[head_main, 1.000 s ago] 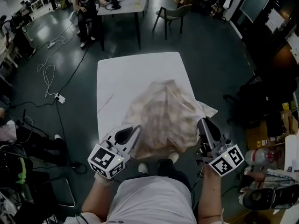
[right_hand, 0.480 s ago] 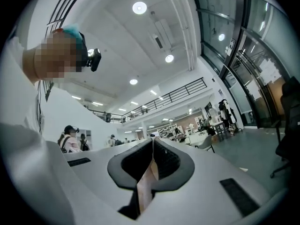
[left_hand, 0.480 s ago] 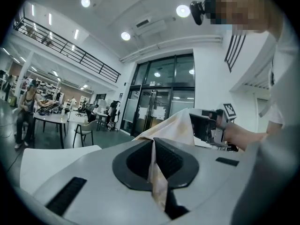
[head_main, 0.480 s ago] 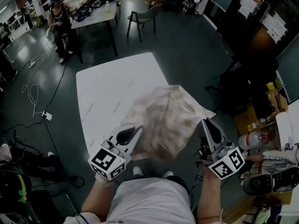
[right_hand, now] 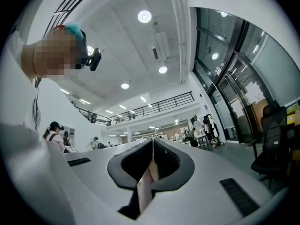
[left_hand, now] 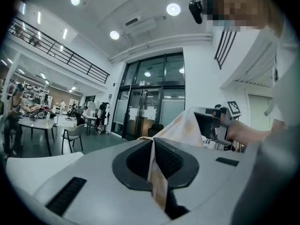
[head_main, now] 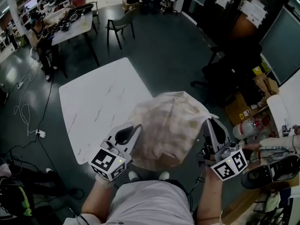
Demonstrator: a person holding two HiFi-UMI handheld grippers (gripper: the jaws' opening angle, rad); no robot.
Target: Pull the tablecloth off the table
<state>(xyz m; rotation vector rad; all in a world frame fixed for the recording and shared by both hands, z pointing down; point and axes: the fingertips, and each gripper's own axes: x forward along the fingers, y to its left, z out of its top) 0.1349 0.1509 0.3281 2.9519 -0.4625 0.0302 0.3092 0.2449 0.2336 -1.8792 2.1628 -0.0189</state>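
Note:
A beige checked tablecloth [head_main: 168,125] hangs bunched between my two grippers, lifted off the white marble-look table [head_main: 93,107], which stands bare to the left. My left gripper [head_main: 137,129] is shut on the cloth's left edge; in the left gripper view a strip of cloth [left_hand: 157,182] is pinched between the closed jaws of that gripper [left_hand: 153,142]. My right gripper [head_main: 209,122] is shut on the right edge; in the right gripper view a fold of cloth [right_hand: 145,184] sits in the closed jaws of that gripper [right_hand: 153,142]. Both grippers are held up close to my body.
A dark office chair [head_main: 229,74] and a desk with clutter and a bottle [head_main: 246,128] stand to the right. Beyond the table are a grey chair [head_main: 119,25] and another table [head_main: 72,20] with a seated person [head_main: 40,32]. Cables [head_main: 28,102] trail on the dark floor at left.
The cloth has come wholly off the table. The view has swung right, so the table has slid left and now lies bare. Both grippers keep their hold.

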